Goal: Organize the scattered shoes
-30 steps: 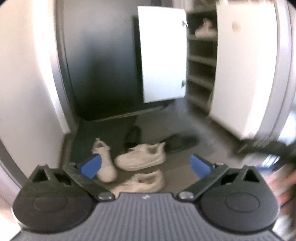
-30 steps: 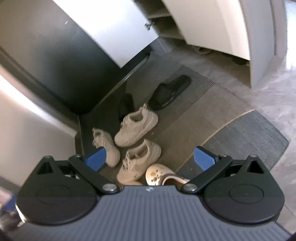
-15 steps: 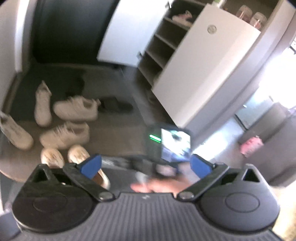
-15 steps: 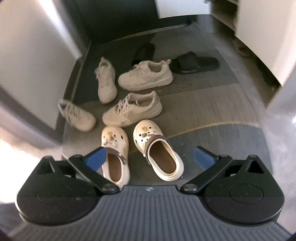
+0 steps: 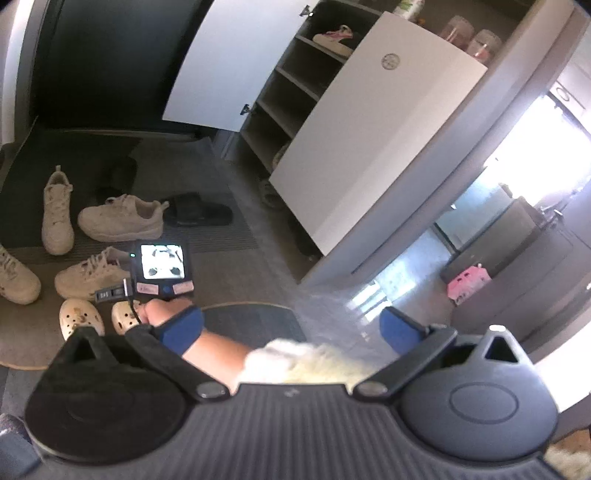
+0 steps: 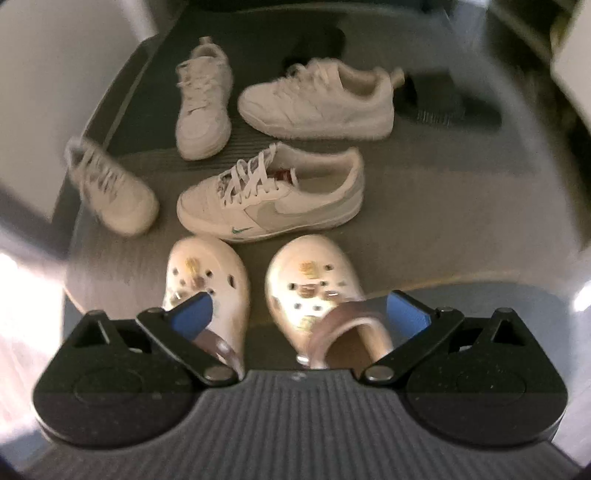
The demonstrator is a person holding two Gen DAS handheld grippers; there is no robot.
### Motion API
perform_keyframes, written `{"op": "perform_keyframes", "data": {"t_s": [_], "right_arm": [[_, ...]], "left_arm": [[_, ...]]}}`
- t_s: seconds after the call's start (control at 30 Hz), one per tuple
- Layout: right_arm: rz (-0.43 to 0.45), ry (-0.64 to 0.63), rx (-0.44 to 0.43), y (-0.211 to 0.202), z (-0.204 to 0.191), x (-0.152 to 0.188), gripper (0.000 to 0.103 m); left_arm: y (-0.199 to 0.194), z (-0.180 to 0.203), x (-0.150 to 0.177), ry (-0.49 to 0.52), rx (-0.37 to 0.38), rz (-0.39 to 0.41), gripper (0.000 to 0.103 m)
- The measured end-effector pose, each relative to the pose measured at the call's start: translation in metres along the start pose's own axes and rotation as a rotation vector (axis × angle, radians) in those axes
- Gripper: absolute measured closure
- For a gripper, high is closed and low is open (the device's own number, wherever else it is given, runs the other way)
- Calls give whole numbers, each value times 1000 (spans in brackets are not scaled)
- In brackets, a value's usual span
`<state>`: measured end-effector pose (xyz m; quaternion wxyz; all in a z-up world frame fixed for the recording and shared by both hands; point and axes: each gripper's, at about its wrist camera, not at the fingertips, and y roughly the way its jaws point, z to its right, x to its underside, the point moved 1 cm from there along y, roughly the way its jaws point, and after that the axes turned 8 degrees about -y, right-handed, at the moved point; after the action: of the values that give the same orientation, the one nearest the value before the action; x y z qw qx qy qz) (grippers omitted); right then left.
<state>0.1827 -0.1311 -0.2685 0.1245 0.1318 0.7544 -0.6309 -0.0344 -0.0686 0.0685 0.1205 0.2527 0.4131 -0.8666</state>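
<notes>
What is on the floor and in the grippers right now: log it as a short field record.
footwear on mat: pair of cream clogs, four white sneakers, two black slides
clogs: side by side, nearest the right gripper
cabinet: doors open, shelves mostly bare, one pink shoe on an upper shelf
right gripper: open, above the clogs, holding nothing
left gripper: open, holding nothing, raised away from the shoes
mat: dark, ribbed
</notes>
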Motion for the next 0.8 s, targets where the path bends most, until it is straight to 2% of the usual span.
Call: {"op": "perform_keyframes", "data": {"t_s": [0.17, 0.3, 0.47, 0.6, 0.7, 0.8], "right_arm": [[-23, -31, -24, 27, 12, 7, 0], [-40, -68, -40, 48, 21, 12, 0], [-87, 19, -153, 75, 42, 22, 0], [-75, 115, -224, 76, 60, 21, 0], [-71, 190, -243, 75, 70, 18, 0], [-101, 246, -292, 79, 81, 20, 0]], "left_arm": [[-10, -15, -12, -34, -1, 18, 0], [-4, -29, -19, -73, -37, -10, 0], [1, -38, -19, -97, -32, -30, 0], [2, -39, -17, -91, -33, -26, 0], [1, -38, -17, -85, -37, -15, 0], [1, -36, -18, -82, -39, -9, 0]]}}
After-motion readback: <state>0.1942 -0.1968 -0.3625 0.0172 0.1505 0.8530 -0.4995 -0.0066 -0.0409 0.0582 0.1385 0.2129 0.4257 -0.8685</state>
